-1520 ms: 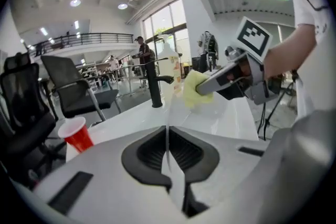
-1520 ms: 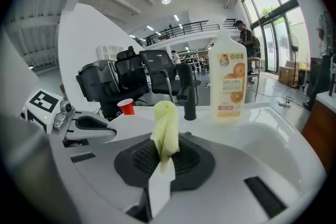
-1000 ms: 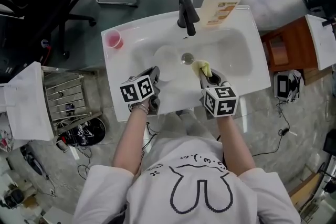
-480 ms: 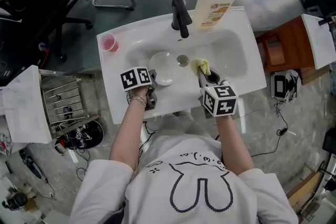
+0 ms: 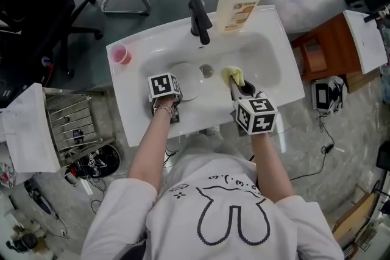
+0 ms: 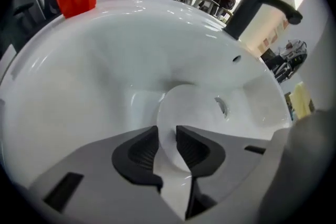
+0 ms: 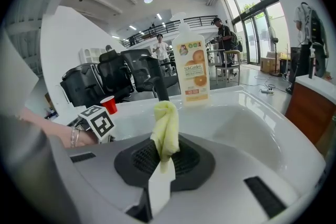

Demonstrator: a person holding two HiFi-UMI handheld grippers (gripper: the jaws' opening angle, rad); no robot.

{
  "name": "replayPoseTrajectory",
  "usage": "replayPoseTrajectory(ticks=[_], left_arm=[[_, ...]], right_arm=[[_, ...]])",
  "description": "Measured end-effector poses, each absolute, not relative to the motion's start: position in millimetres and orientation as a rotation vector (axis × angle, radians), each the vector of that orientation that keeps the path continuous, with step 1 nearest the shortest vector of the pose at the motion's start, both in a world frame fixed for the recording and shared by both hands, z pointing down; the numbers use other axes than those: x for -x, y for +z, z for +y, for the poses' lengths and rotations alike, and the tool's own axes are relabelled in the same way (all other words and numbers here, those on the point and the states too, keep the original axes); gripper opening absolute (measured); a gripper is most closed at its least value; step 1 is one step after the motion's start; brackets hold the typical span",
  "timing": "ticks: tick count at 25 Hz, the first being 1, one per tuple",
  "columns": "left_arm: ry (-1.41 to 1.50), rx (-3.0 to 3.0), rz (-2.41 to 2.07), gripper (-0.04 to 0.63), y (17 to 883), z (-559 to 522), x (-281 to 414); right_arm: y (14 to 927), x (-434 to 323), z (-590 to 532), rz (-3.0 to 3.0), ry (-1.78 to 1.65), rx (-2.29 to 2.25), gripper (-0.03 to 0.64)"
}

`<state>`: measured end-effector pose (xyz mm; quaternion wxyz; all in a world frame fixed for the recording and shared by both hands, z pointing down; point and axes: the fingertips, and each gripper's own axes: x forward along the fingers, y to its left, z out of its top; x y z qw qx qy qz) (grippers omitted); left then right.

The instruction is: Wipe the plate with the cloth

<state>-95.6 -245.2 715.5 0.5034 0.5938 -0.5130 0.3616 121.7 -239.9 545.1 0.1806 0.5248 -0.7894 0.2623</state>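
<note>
A white plate [image 5: 186,80] lies in the basin of the white sink [image 5: 268,64], just left of the drain [image 5: 206,70]. My left gripper [image 5: 170,98] points steeply down at the plate's near rim. In the left gripper view the plate [image 6: 195,108] has its near rim between the dark pads [image 6: 137,153], and the left gripper [image 6: 167,137] is opening its jaws, which stand slightly apart. My right gripper [image 5: 236,86] hovers over the basin right of the drain, shut on a yellow cloth [image 5: 233,76]. The cloth [image 7: 166,131] sticks up out of the right gripper [image 7: 166,159].
A black faucet [image 5: 198,20] and a soap bottle [image 5: 236,0] stand at the sink's back edge. A red cup [image 5: 119,55] sits on the back left corner. A wire rack [image 5: 79,119] stands on the floor to the left, office chairs behind.
The left gripper has tipped downward and sunk into the basin with the plate, which now lies flat by the drain. The right gripper with the cloth has barely shifted.
</note>
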Motion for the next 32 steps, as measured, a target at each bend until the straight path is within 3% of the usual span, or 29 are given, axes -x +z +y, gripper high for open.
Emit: replayPoseTrajectory(ticks=[19,28,32], left_arm=[[0.799,-1.471,-1.266,0.119,700,-246,94],[0.55,-1.724,-1.358,0.338,608,-270,90],[0.473,-1.868,-1.424,0.353,564,-270,93]], right_arm=[[508,-112,-248,-2.322,0.629,-1.415,0.048],[462,-103,-262,-2.414,0.533,-1.472,0.048],[447,-99,-262,-2.428,0.486,-1.496,0.048]])
